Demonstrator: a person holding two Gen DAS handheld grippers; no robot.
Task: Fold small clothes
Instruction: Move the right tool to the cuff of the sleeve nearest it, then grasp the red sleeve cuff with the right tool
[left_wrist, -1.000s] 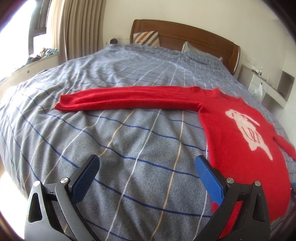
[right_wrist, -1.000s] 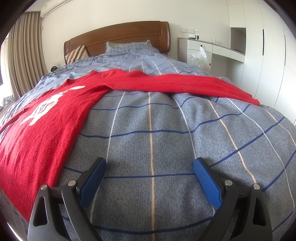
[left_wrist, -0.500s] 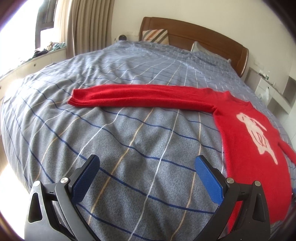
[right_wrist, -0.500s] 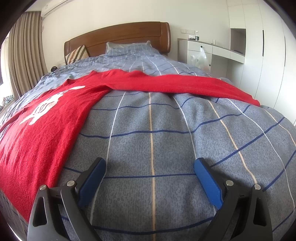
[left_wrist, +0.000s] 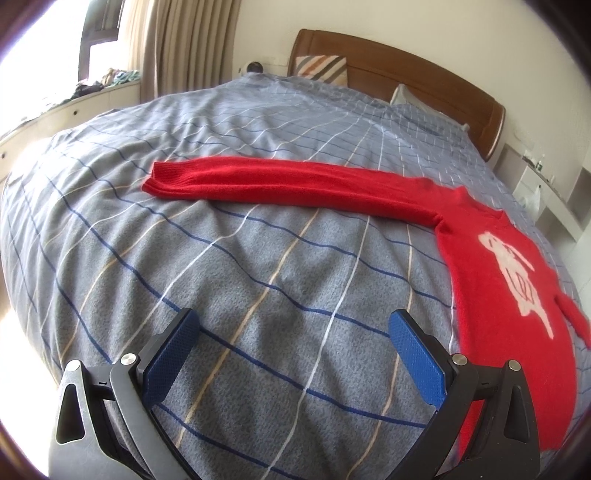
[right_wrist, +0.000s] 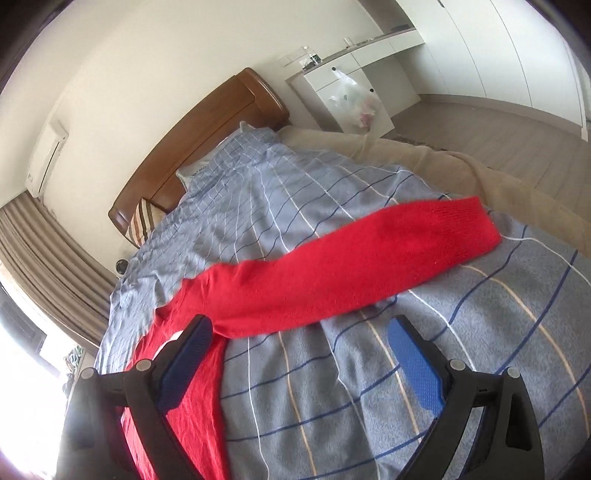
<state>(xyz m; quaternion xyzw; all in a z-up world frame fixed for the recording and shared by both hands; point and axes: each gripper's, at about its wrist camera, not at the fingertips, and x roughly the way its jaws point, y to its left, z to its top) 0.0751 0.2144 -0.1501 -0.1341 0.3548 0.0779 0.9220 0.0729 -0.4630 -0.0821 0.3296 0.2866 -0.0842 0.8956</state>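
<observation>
A red sweater with a white figure on its front lies flat on the bed, body at the right in the left wrist view. Its one sleeve stretches out to the left. My left gripper is open and empty above the bedspread, short of that sleeve. In the right wrist view the other sleeve runs across the middle to the right, and the body lies at lower left. My right gripper is open and empty, just below that sleeve near the armpit.
The bed has a grey checked bedspread and a wooden headboard with pillows. A window ledge and curtains stand at the left. A white desk with a plastic bag and wardrobes stand right of the bed, whose beige side drops off.
My left gripper has swung left, so the sleeve now lies ahead. My right gripper has risen, tilted and moved forward toward the other sleeve. The sweater has not moved.
</observation>
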